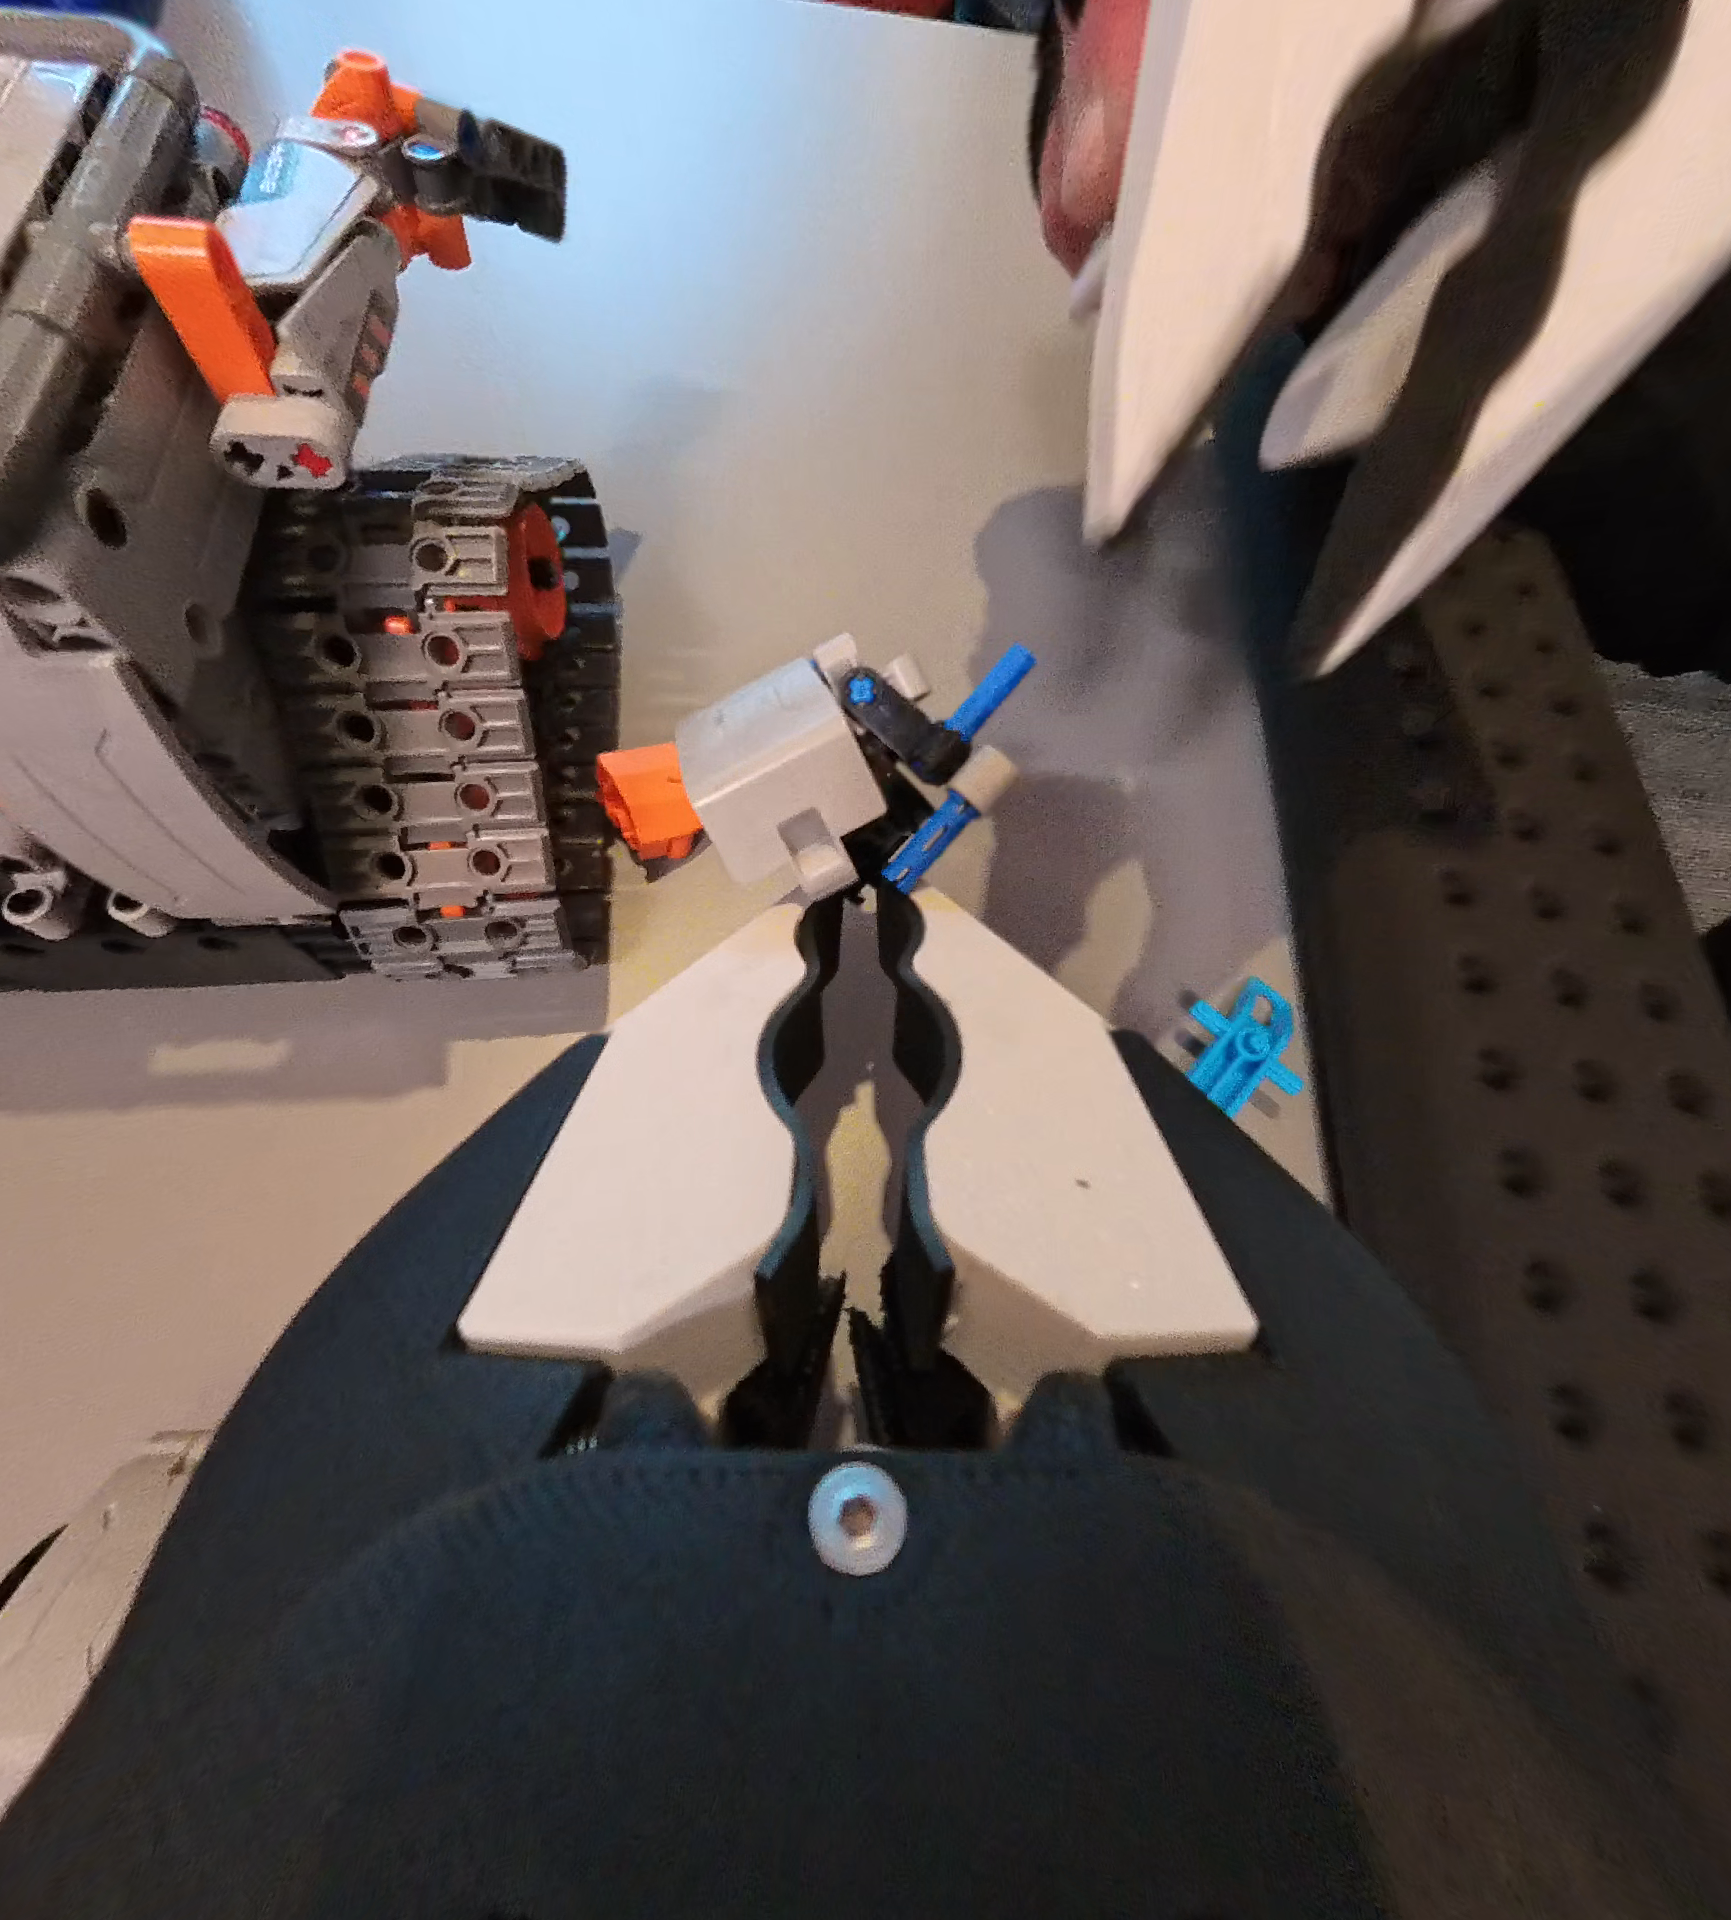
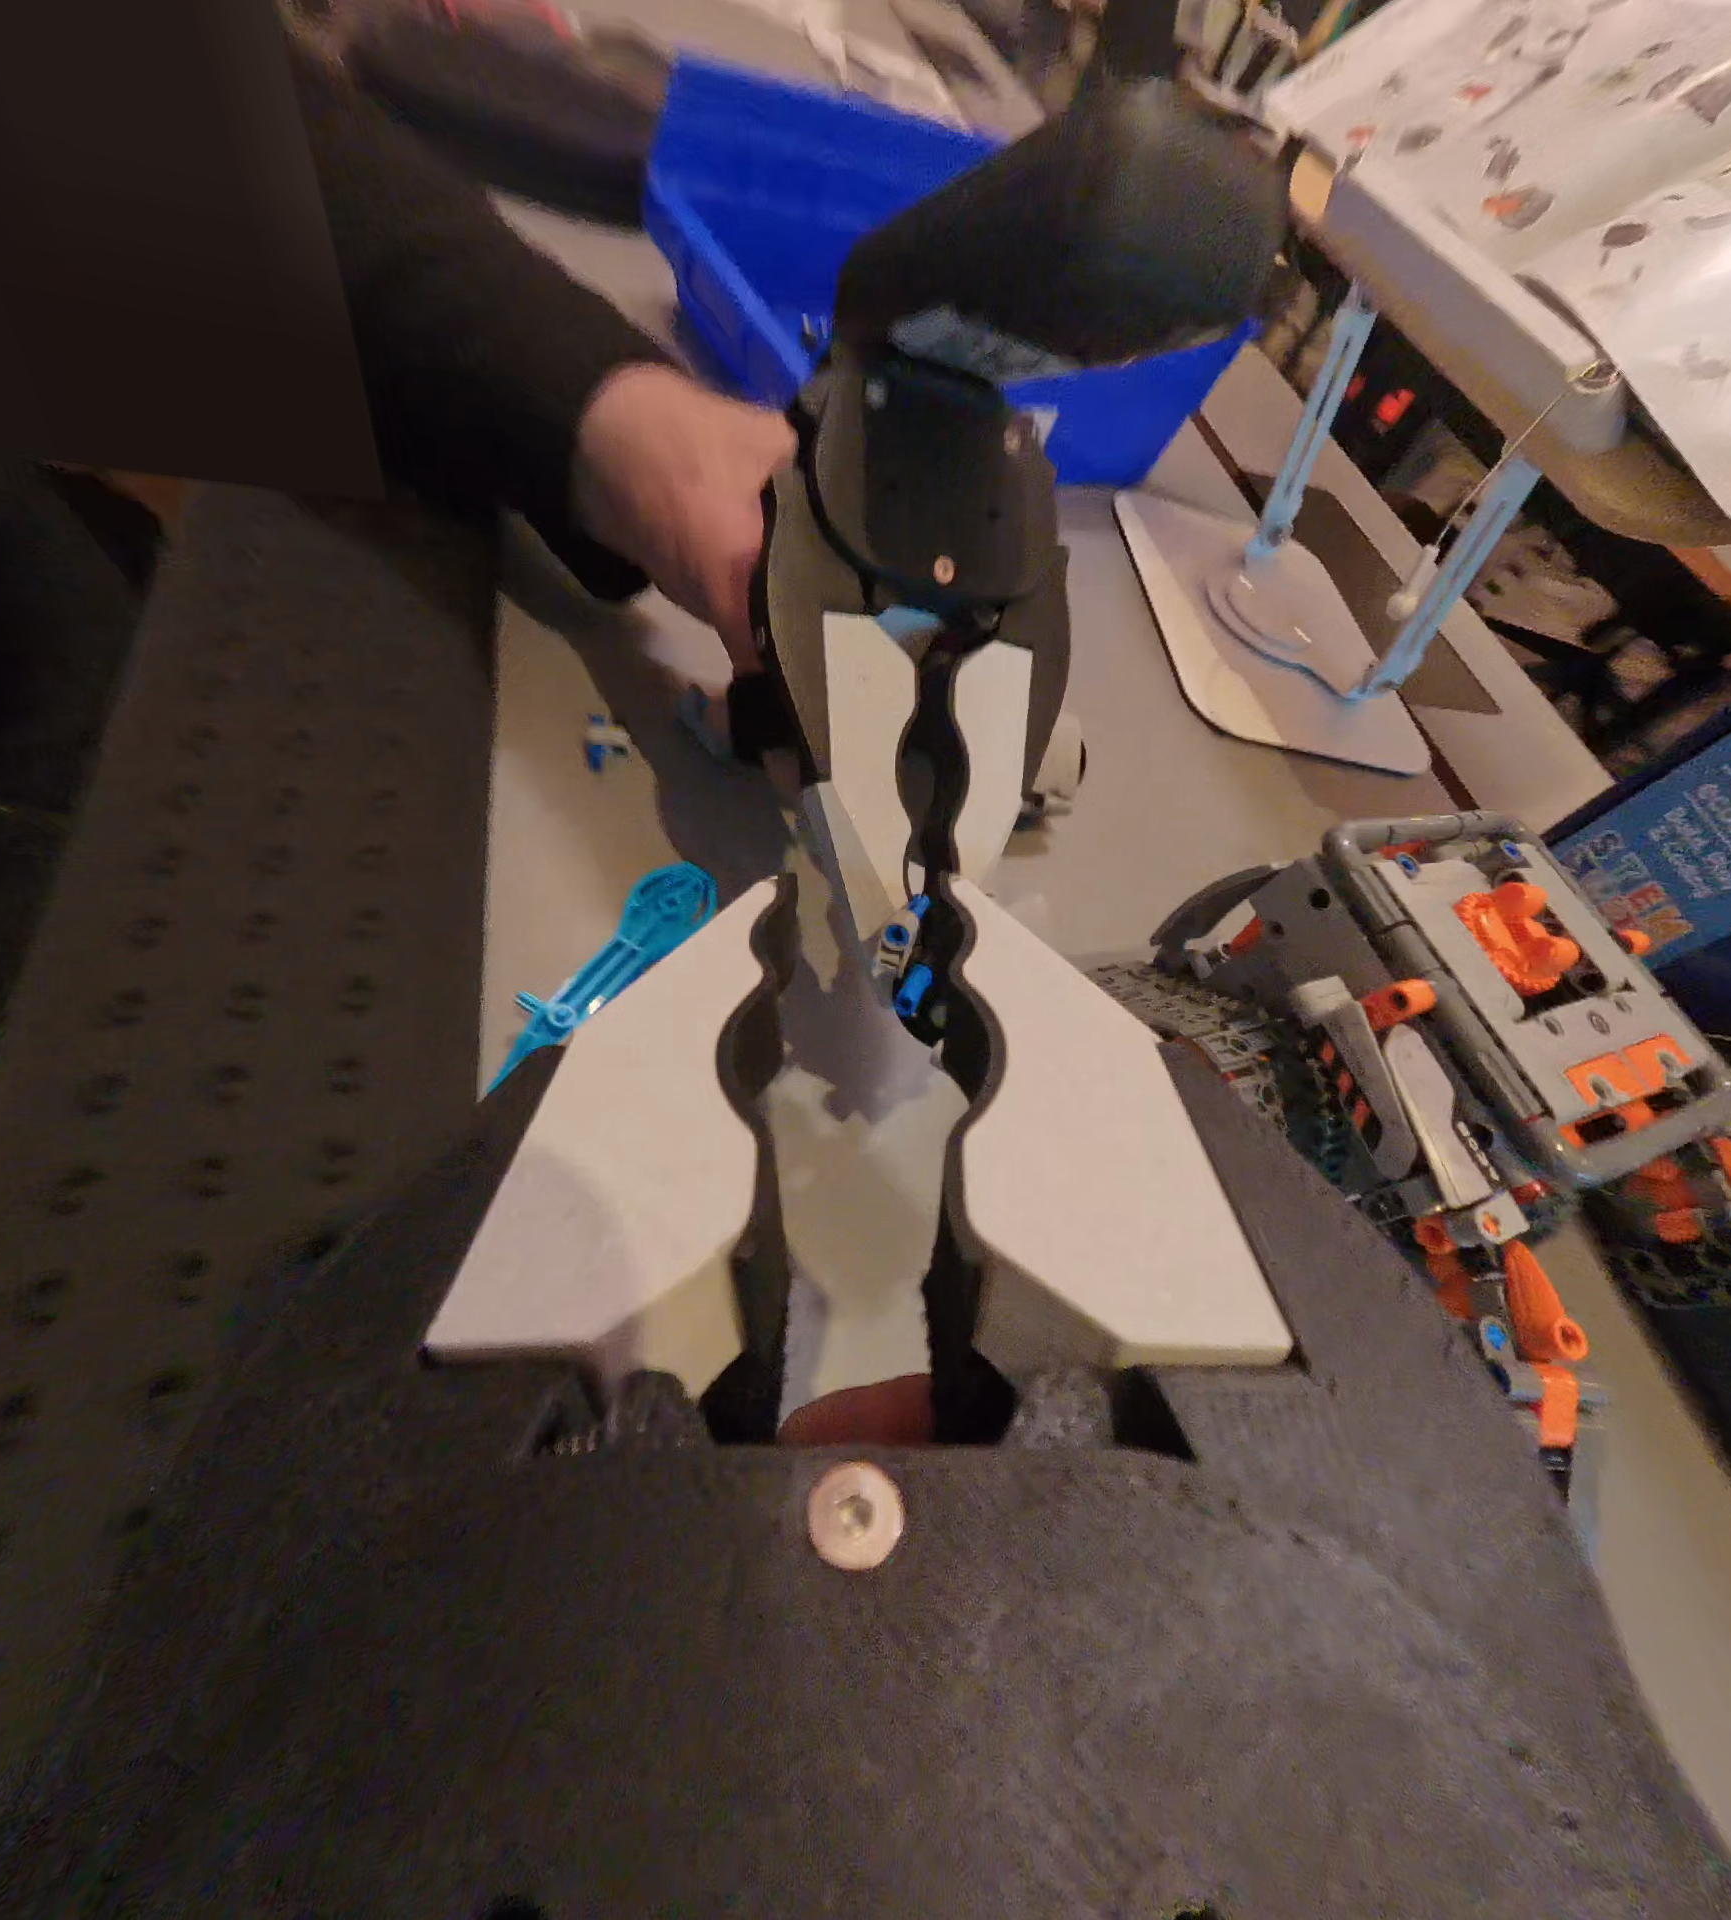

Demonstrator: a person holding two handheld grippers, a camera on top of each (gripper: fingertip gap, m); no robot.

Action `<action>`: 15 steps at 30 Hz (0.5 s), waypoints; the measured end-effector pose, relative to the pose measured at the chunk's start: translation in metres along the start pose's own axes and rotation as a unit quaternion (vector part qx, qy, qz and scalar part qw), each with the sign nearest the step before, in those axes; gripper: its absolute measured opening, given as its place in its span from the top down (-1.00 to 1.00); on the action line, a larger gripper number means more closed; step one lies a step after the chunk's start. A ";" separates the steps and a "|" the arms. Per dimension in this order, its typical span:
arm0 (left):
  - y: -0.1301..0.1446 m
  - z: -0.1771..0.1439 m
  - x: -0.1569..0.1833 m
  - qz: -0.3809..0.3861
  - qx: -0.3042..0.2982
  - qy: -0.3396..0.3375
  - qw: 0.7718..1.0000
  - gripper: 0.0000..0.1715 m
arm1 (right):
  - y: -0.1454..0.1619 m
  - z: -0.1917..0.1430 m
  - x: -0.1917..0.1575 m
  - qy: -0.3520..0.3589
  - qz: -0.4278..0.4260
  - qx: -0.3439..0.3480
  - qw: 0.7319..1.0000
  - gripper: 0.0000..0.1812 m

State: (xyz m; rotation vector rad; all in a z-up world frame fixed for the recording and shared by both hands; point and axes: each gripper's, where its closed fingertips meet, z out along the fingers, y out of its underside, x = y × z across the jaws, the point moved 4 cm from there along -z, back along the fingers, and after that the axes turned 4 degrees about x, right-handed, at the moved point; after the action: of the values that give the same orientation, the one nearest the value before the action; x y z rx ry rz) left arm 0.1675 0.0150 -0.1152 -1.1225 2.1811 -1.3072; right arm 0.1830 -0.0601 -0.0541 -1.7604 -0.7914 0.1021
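Note:
My left gripper [image 1: 861, 904] is shut on a small brick assembly [image 1: 788, 779], held above the white table [image 1: 788, 312]. The assembly has a grey block, an orange end, a black connector and a blue axle [image 1: 986, 691]. My right gripper [image 2: 866, 914] is open and empty, tips facing the left gripper [image 2: 928, 862] and close to the assembly's blue pins [image 2: 908, 961], apart from them. In the left wrist view the right gripper [image 1: 1214, 592] is blurred at the upper right. A grey and orange tracked brick robot [image 1: 217, 623] stands to the left and also shows in the right wrist view [image 2: 1463, 1039].
A black perforated board [image 2: 217, 831] lies along the table edge. A light-blue plastic tool [image 2: 612, 966] and a small blue piece [image 1: 1245, 1044] lie beside it. Behind are a blue bin [image 2: 788, 187], a white stand [image 2: 1287, 623] holding a printed sheet, and a blue box [image 2: 1723, 831]. A person's hand [image 2: 674, 499] holds the left gripper. One gripper's finger ends stand about 8 cm off the other's.

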 end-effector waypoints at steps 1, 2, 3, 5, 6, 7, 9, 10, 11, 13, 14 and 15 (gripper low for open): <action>0.000 0.001 0.000 0.001 -0.006 -0.009 1.000 0.95 | 0.004 0.008 -0.001 0.020 -0.020 -0.028 0.999 0.75; 0.000 0.002 0.000 0.006 -0.013 -0.021 1.000 0.95 | 0.009 0.013 0.000 0.040 -0.035 -0.054 0.997 0.76; 0.000 0.003 0.000 0.012 -0.017 -0.028 0.999 0.95 | 0.013 0.018 0.002 0.051 -0.039 -0.076 0.995 0.76; -0.001 0.002 -0.002 0.015 -0.021 -0.046 0.999 0.95 | 0.021 0.024 0.000 0.040 -0.036 -0.097 0.994 0.77; -0.002 0.002 -0.001 0.018 -0.021 -0.048 0.998 0.95 | 0.021 0.025 0.000 0.041 -0.036 -0.097 0.994 0.80; -0.003 0.002 0.000 0.021 -0.020 -0.049 0.998 0.95 | 0.020 0.026 0.000 0.045 -0.035 -0.095 0.994 0.82; -0.003 0.003 0.001 0.024 -0.023 -0.054 0.998 0.95 | 0.020 0.027 0.004 0.058 -0.025 -0.091 0.994 0.93; -0.003 0.003 0.002 0.027 -0.024 -0.057 0.998 0.95 | 0.022 0.028 0.005 0.059 -0.018 -0.096 0.993 0.95; -0.002 0.003 0.000 0.028 -0.028 -0.065 0.997 0.95 | 0.023 0.029 0.006 0.060 -0.015 -0.100 0.993 0.95; -0.002 0.003 0.001 0.019 -0.027 -0.062 0.997 0.96 | 0.026 0.029 0.005 0.060 -0.018 -0.106 0.992 0.93; -0.003 0.003 0.002 0.013 -0.023 -0.061 0.998 0.95 | 0.026 0.030 0.005 0.062 -0.020 -0.109 0.992 0.93; -0.003 0.002 0.002 0.013 -0.025 -0.063 0.998 0.95 | 0.027 0.030 0.006 0.069 -0.024 -0.114 0.991 0.94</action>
State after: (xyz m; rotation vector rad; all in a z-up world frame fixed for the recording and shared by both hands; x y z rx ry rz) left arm 0.1696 0.0116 -0.1137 -1.1581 2.1408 -1.1443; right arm 0.1868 -0.0354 -0.0859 -1.9379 -0.7676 -0.1466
